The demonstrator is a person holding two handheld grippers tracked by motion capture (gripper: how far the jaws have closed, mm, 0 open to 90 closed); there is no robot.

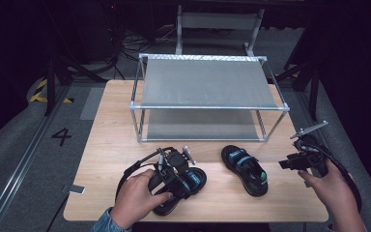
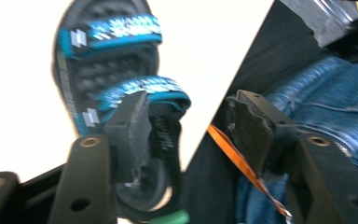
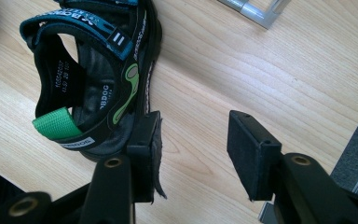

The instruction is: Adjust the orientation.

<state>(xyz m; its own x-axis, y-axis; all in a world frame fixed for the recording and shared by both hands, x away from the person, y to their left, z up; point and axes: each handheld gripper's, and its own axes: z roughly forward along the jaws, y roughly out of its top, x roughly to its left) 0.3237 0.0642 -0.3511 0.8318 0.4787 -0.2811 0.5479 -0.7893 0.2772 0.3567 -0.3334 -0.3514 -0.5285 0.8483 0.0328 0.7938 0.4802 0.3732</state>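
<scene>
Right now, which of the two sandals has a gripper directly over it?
The left sandal, near the table's front edge: the left gripper sits over its heel. The right sandal lies uncovered, apart from the right gripper.

two black sandals with blue straps on the wooden table: left sandal (image 1: 186, 186) near the front edge, right sandal (image 1: 245, 169) just beside it, green heel tab.
</scene>
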